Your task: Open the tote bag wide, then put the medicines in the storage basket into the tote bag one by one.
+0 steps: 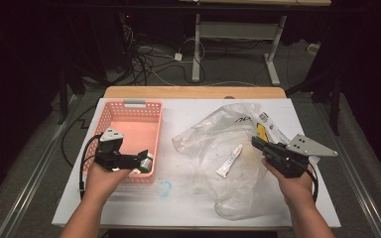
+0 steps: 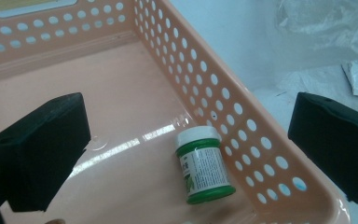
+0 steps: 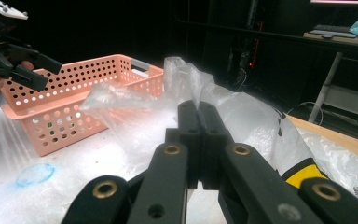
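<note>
Black jaws of the right claw (image 3: 199,140) are pressing flat together, nothing between them, pointing at the crumpled clear plastic bag (image 1: 228,148) lying on the white tabletop (image 1: 188,208). Right hand (image 1: 293,186) is holding that claw over the bag's right edge. Small white tube (image 1: 229,161) is lying under the plastic, just left of the right claw. Left claw (image 2: 186,144) is hanging over the near right corner of the pink perforated basket (image 1: 129,119), jaws spread wide and empty. Green jar with a white lid (image 2: 204,164) is lying on its side on the basket floor, touching the right wall, between the spread jaws but apart from both. Blue smudge (image 1: 164,188) is marking the tabletop just beside the basket's near corner.
</note>
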Available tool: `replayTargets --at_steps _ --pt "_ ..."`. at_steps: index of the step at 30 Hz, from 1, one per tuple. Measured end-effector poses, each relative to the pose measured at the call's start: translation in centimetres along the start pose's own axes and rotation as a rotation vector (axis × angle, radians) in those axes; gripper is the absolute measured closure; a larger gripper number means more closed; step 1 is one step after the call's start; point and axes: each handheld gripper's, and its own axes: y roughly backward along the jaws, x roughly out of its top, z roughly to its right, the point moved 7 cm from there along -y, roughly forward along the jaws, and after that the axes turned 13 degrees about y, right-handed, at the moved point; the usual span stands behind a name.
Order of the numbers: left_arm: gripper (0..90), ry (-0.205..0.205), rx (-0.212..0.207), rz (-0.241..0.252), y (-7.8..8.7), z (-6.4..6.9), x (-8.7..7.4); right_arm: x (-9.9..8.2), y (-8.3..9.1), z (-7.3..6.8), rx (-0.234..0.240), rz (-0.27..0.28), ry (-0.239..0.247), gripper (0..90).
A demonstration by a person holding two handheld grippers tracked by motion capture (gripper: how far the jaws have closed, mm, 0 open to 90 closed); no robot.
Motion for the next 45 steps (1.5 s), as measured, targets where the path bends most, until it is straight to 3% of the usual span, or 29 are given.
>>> replayTargets --at_steps 8,11,29,34,40,45 --pt "0.0 -0.016 0.008 -0.044 -0.9 0.2 1.3 0.0 -0.1 0.2 -0.004 -0.001 -0.013 90.0" --pt "0.0 -0.021 0.032 -0.07 -1.5 -0.3 1.5 -0.4 -0.5 0.3 -0.003 -0.009 -0.016 90.0" --pt "0.4 0.034 0.078 -0.257 -3.2 -1.2 1.0 -0.3 -0.2 0.3 -0.011 -0.01 -0.006 90.0" --pt "3.1 0.032 0.087 -0.339 -3.7 -1.3 0.7 -0.2 -0.1 0.3 -0.012 -0.008 -0.008 90.0" --pt "4.3 0.04 0.085 -0.431 -4.3 -1.4 0.4 -0.2 -0.1 0.3 -0.011 -0.005 -0.007 90.0" --pt "14.7 0.056 0.055 -0.475 -4.5 -1.4 0.2 -0.3 -0.3 0.0 0.0 -0.013 0.006 90.0"
